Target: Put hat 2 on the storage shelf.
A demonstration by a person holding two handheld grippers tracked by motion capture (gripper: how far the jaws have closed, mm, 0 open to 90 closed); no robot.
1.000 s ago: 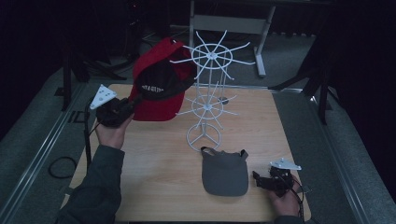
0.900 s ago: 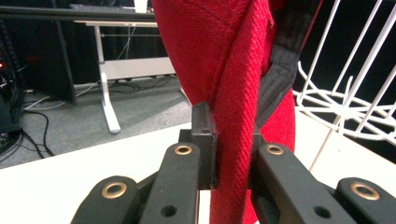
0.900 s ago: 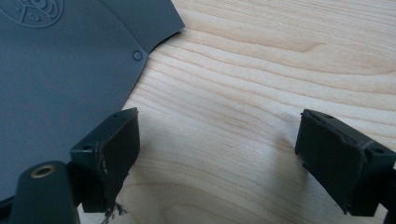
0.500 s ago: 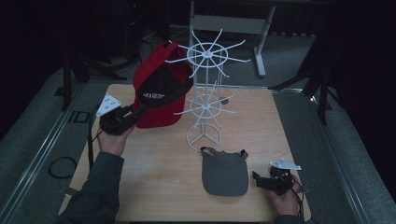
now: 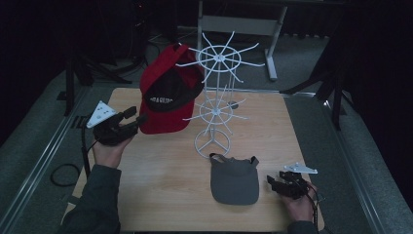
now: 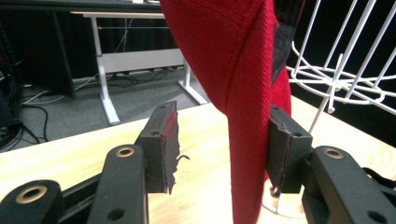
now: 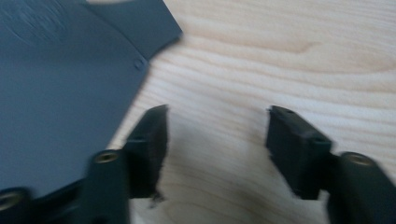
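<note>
The room is dark around a pale wooden tabletop (image 5: 160, 170), with a desk frame and cables on the floor beyond its far edge. A white wire rack (image 5: 216, 97) stands near the middle of the tabletop, toward the far edge, with spokes fanning out at two levels.

My left gripper (image 5: 127, 122) is up over the left side of the tabletop with its jaws apart. The brim of a red cap (image 5: 168, 92) hangs between them; in the left gripper view it lies against one pad and clear of the other, so I am not clamping it. The cap (image 6: 233, 93) seems to hang from an upper spoke, though I cannot tell where it catches. It looks light and soft in the crown and stiffer along the brim, so I judge the brim the best place to hold; the cloth would fold and slip.

My right gripper (image 5: 287, 184) rests near the right corner of the near edge, jaws wide and holding nothing, just beside a grey visor (image 5: 234, 178) lying flat. In the right gripper view the visor (image 7: 60, 84) has a thin, firm-looking brim whose edge points toward me.

There is open tabletop left of the rack and in front of it. The spokes are the hazard: they stick out close to the cap and could snag it.
</note>
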